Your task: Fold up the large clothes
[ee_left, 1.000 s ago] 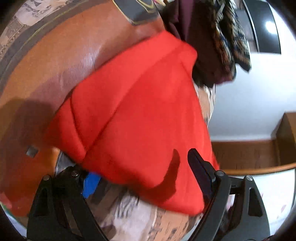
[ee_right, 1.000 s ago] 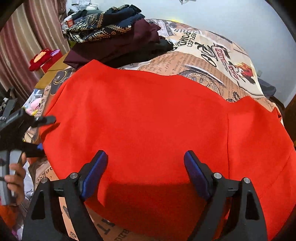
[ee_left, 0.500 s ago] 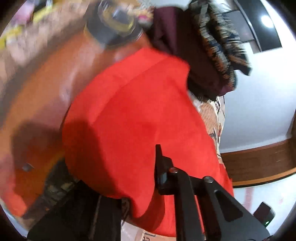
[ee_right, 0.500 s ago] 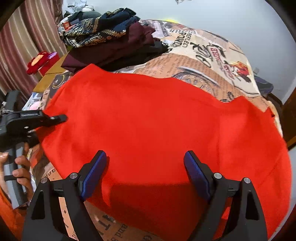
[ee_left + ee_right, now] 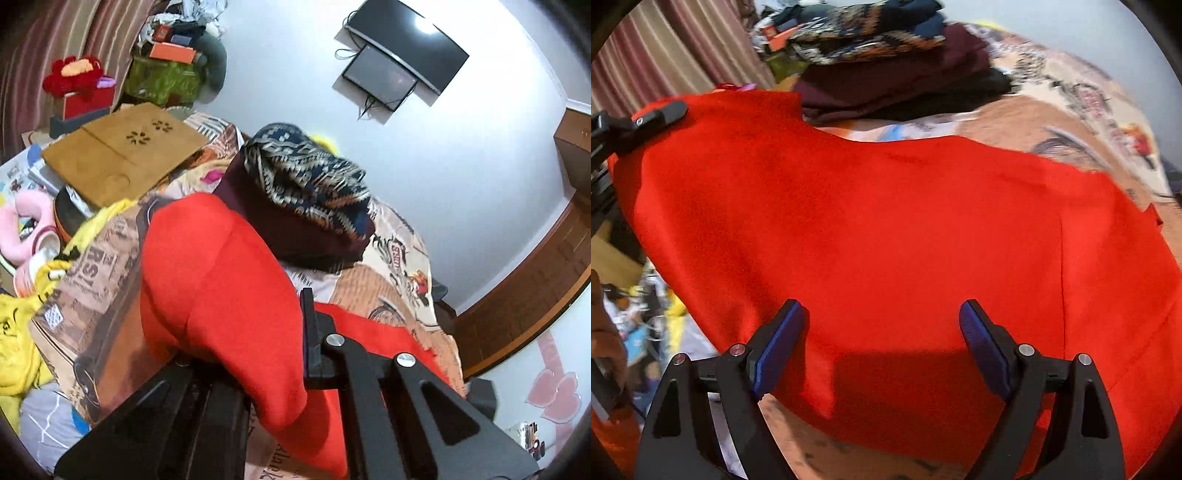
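Note:
A large red garment (image 5: pixel 886 229) lies spread over the printed bedspread (image 5: pixel 1071 122). My right gripper (image 5: pixel 879 339) is open, its blue-padded fingers (image 5: pixel 982 343) wide apart just above the garment's near edge. My left gripper (image 5: pixel 255 332) is shut on the garment's left edge, and the red cloth (image 5: pixel 221 288) bulges up between its black fingers (image 5: pixel 308 325). The left gripper also shows at the upper left of the right wrist view (image 5: pixel 657 116), clamped on the raised corner.
A stack of folded clothes, dark maroon with a patterned navy piece on top (image 5: pixel 306 184), sits at the far side of the bed. A brown lap desk (image 5: pixel 122 155), pink and yellow soft toys (image 5: pixel 26 229) and clutter lie to the left. A wall-mounted television (image 5: pixel 402 70) hangs beyond.
My left gripper has closed on the garment's left edge and lifted it, tilting upward so the room comes into view. My right gripper has stayed open over the near edge, moving slightly closer.

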Demonstrator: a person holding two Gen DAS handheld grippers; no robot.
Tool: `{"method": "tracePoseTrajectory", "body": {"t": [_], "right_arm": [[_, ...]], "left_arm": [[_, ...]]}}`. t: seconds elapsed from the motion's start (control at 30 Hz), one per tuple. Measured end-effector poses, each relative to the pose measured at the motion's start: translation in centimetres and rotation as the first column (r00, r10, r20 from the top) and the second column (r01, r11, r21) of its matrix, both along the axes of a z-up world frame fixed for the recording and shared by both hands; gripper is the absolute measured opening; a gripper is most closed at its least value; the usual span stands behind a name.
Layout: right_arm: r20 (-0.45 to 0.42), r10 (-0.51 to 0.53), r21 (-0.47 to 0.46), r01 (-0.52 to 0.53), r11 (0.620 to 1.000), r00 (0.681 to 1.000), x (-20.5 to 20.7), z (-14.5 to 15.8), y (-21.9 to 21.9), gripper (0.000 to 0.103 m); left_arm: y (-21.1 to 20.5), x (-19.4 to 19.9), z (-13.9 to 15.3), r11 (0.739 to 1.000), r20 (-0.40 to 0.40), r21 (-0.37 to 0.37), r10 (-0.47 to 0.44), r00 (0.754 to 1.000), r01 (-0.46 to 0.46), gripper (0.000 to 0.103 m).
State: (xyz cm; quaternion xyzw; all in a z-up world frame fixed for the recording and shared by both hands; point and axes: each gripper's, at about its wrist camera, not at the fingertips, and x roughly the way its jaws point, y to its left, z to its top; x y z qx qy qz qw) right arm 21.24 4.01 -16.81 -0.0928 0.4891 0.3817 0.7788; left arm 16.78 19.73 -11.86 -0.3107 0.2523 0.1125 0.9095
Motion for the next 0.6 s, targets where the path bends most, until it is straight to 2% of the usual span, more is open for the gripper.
{"method": "tracePoseTrajectory", "body": {"t": [0.1, 0.17, 0.37, 0.5, 0.6], "right_arm": [[-0.034, 0.019, 0.026, -0.019, 0.999, 0.999, 0.7, 0.6, -0.1, 0.084], [-0.037, -0.002, 0.052, 0.004, 0.999, 0.999, 1.3, 1.3, -1.4, 0.084], [0.07, -0.171, 0.079, 0.165, 0.983, 0.983, 2.4, 4.1, -9.1, 0.084], [0.148, -0.313, 0.074, 0.305, 0.95, 0.938, 2.5, 5.9, -15.0, 0.085], [0.169, -0.397, 0.075, 0.39, 0.918, 0.902, 2.6, 6.5, -18.9, 0.085]], "left_arm": [[-0.7, 0.5, 1.2, 0.998, -0.015, 0.054, -0.014, 1.0, 0.014, 0.003], [-1.6, 0.6, 1.9, 0.997, -0.012, 0.063, -0.038, 0.999, 0.038, 0.003], [-8.3, 4.5, 4.2, 0.977, 0.01, 0.129, -0.172, 0.985, 0.169, 0.003], [-15.2, 7.9, 4.1, 0.936, -0.009, 0.165, -0.315, 0.949, 0.312, 0.003], [-21.3, 9.6, 1.6, 0.867, -0.081, 0.195, -0.451, 0.889, 0.458, 0.003]]}}
